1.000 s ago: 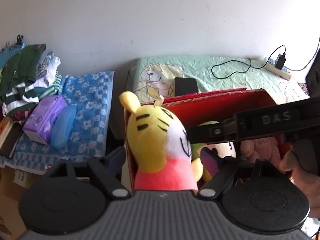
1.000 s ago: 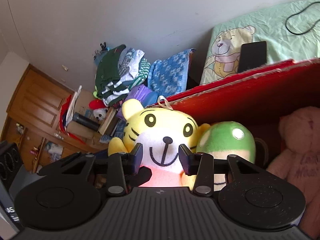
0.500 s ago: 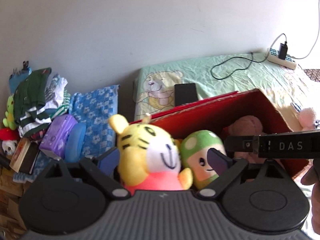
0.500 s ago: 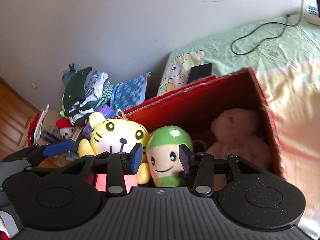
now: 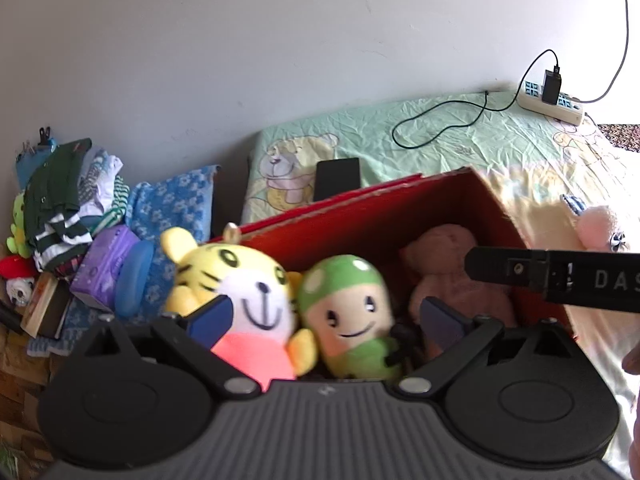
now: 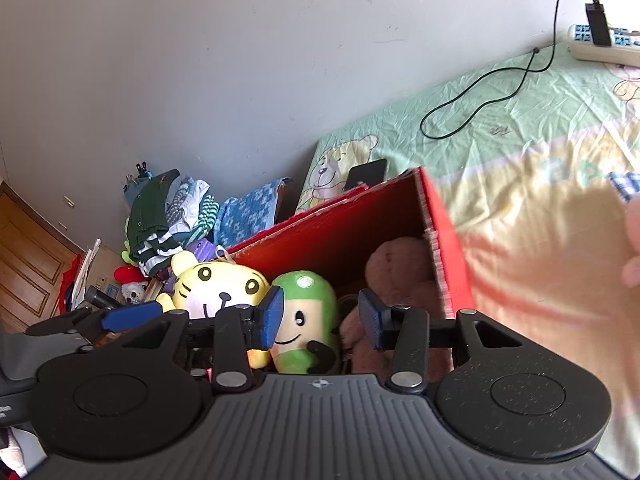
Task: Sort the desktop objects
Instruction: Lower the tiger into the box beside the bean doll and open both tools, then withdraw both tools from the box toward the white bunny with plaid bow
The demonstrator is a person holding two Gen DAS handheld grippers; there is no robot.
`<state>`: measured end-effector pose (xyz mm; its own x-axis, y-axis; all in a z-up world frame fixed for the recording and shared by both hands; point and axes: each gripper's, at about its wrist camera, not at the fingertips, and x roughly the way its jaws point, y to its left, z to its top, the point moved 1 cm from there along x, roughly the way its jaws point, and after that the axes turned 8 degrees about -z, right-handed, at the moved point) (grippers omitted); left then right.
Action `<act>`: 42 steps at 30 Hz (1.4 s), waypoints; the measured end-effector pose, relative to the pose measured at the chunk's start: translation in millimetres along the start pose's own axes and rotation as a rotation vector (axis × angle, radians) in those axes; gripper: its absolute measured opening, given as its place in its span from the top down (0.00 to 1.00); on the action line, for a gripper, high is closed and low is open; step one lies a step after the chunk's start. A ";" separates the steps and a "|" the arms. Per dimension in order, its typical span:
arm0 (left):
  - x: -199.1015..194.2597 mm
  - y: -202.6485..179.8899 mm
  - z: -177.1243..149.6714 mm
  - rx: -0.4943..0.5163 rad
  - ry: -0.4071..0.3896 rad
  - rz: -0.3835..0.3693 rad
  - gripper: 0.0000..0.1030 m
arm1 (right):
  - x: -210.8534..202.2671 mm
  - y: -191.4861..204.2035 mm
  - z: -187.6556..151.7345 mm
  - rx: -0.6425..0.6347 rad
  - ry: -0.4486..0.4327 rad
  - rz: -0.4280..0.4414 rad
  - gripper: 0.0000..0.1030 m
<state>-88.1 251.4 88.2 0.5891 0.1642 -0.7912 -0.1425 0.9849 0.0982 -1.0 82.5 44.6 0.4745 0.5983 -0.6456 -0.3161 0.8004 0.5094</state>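
A yellow tiger plush [image 5: 240, 280] in a pink shirt sits at the left end of the red cardboard box [image 5: 360, 216], beside a green-capped plush [image 5: 344, 304] and a dusty-pink bear [image 5: 452, 264]. My left gripper [image 5: 326, 316] hangs over the box's near side. Its jaws are opening wide, with both plushes showing in the gap and neither pad pressing on them. My right gripper [image 6: 321, 318] is open and holds nothing. The green plush [image 6: 308, 312] lies beyond its fingers. In the left wrist view its body crosses as a black bar [image 5: 560, 276].
The box stands on a bed with a green bear-print sheet [image 5: 460, 140]. On the sheet lie a black phone [image 5: 338, 178], a cable and a power strip [image 5: 552, 102]. A pink plush [image 5: 598, 226] lies right of the box. Folded clothes [image 5: 68, 200] and a purple pack [image 5: 106, 272] are piled at the left.
My left jaws have spread and let go of the tiger, which now sits in the box. Both grippers have drawn back, so more of the box and bed shows.
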 end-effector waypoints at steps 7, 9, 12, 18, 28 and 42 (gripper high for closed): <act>4.2 -43.4 4.3 -0.020 0.014 0.016 0.03 | -23.2 -24.6 4.1 -0.041 -0.011 -0.022 0.54; 6.1 -52.1 5.9 -0.027 0.020 0.019 0.03 | -26.9 -32.8 6.4 -0.043 -0.010 -0.024 0.54; 9.1 -65.4 7.8 -0.033 0.025 0.027 0.03 | -32.3 -45.4 8.8 -0.047 -0.008 -0.031 0.54; 13.5 -90.7 10.2 -0.020 0.022 0.066 0.03 | -37.4 -69.5 12.6 -0.042 0.006 -0.030 0.54; 16.3 -119.3 6.8 -0.021 0.033 0.043 0.03 | -54.1 -121.4 1.0 0.032 0.046 -0.020 0.54; 32.2 -215.8 20.2 0.065 0.024 -0.209 0.03 | -112.9 -217.2 12.7 0.164 0.007 -0.173 0.53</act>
<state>-22.4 45.2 53.7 0.5813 -0.0442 -0.8125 0.0328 0.9990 -0.0309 24.4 -159.4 14.1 0.5042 0.4534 -0.7350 -0.0926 0.8746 0.4759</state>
